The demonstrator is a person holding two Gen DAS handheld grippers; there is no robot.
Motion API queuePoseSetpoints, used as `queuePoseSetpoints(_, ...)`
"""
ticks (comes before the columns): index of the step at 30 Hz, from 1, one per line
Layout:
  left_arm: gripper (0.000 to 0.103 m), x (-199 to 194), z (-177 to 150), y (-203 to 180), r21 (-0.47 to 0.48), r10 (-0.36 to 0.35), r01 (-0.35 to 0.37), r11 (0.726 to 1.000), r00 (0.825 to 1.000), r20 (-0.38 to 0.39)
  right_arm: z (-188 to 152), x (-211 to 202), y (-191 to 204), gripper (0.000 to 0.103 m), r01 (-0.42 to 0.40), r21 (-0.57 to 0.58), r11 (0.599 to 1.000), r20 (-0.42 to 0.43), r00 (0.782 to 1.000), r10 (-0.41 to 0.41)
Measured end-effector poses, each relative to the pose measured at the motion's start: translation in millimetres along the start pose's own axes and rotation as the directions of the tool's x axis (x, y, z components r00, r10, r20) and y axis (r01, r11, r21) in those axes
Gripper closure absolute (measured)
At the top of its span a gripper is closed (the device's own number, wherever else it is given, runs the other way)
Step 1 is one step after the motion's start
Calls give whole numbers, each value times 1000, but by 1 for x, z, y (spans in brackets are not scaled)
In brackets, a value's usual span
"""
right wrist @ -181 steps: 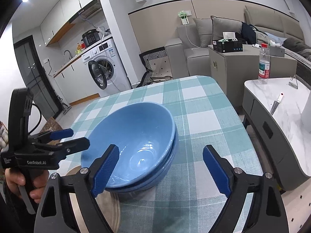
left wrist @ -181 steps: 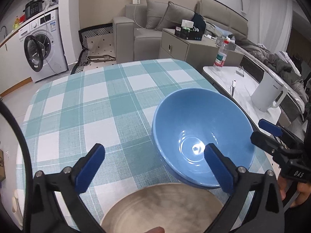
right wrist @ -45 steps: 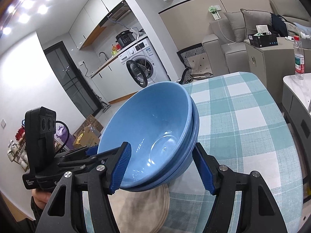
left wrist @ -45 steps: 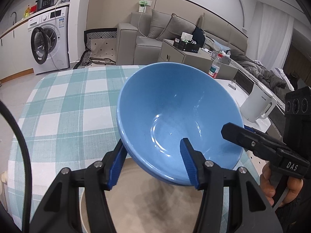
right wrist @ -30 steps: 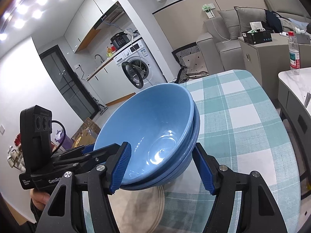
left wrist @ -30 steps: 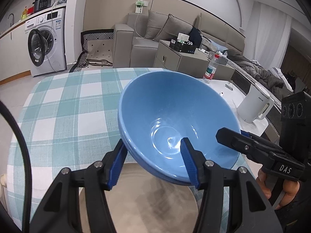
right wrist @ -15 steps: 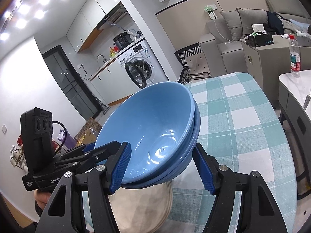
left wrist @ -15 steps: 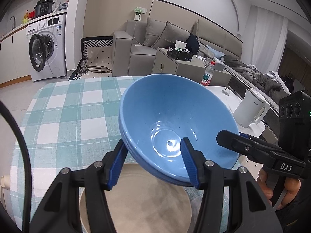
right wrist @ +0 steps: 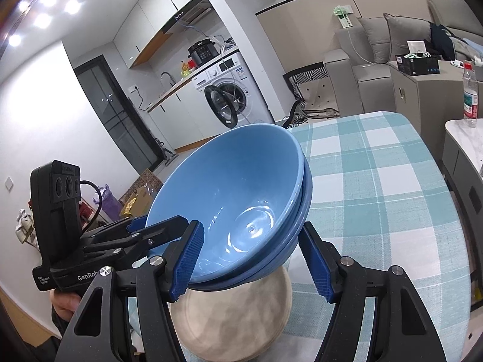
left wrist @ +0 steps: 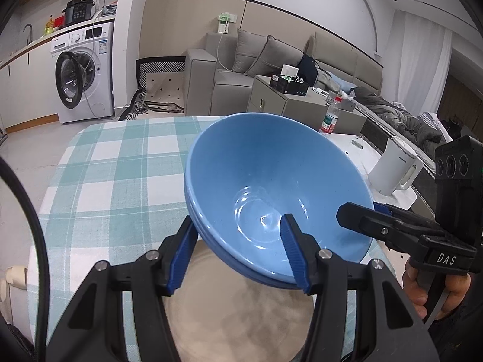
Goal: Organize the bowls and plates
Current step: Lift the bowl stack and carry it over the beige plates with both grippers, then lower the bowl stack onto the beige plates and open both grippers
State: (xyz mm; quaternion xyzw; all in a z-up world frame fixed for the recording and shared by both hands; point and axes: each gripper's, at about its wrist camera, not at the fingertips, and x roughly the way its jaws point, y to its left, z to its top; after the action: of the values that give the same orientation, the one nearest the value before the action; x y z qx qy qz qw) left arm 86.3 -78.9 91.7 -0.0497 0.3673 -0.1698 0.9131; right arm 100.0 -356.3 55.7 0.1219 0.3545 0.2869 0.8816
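Covering the desk point(left wrist: 114, 163), a teal-and-white checked cloth fills the view from 9 to 12 o'clock. At 6 o'clock on it lies a beige plate point(left wrist: 241, 325). Lifted above the plate, tilted, are two nested blue bowls point(left wrist: 271, 187). Both claws pinch their rim: the left claw point(left wrist: 238, 253) grips the near edge, one finger inside and one outside, while the right claw point(right wrist: 250, 259) clamps the opposite side. At 3 o'clock stands a white kettle point(left wrist: 395, 170).
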Motion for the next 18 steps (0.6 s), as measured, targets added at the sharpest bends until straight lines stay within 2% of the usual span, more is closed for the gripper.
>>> queuePoseSetpoints(18, 48, -14, -29, 30, -24, 40, -41, 999, 998, -38, -19, 27, 34, 36, -10, -51, 999, -82, 997, 6)
